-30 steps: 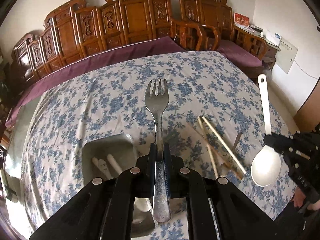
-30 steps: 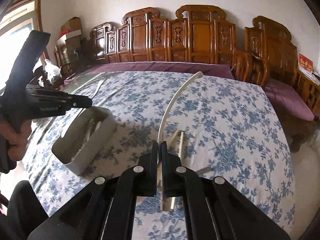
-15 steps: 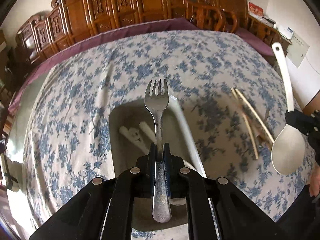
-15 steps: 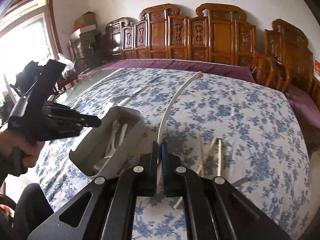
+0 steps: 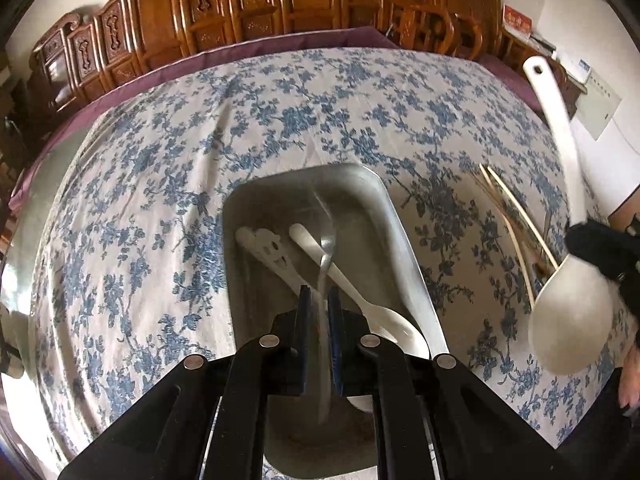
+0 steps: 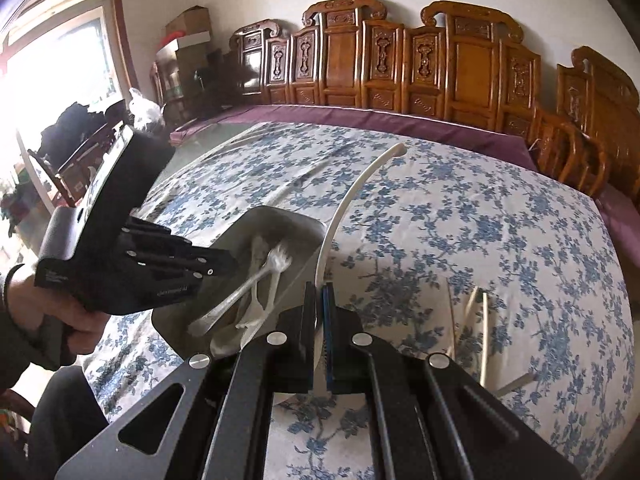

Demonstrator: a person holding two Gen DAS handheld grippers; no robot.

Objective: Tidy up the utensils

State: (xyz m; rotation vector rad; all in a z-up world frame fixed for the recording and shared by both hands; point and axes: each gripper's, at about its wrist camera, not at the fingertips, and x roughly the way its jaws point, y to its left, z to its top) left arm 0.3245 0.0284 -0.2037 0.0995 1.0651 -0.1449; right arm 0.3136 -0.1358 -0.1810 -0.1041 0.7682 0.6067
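Note:
My left gripper [image 5: 319, 294] hangs over the grey metal tray [image 5: 400, 216] with its jaws slightly apart. The metal fork [image 5: 326, 248] is a blur between them, dropping into the tray; in the right wrist view the fork [image 6: 244, 288] is free below the left gripper [image 6: 224, 264], over the tray [image 6: 296, 220]. White plastic utensils [image 5: 280, 256] lie in the tray. My right gripper [image 6: 319, 292] is shut on the large white spoon [image 6: 352, 192], whose bowl [image 5: 568, 320] shows at the right in the left wrist view.
Several wooden chopsticks [image 5: 516, 216] lie on the blue floral tablecloth [image 5: 320, 112] right of the tray, also seen in the right wrist view [image 6: 480, 320]. Carved wooden chairs [image 6: 440, 60] line the table's far side.
The left gripper moved over the tray, tilted down and opened slightly; the fork slipped out and is falling into the tray. The right gripper moved closer to the tray with the spoon.

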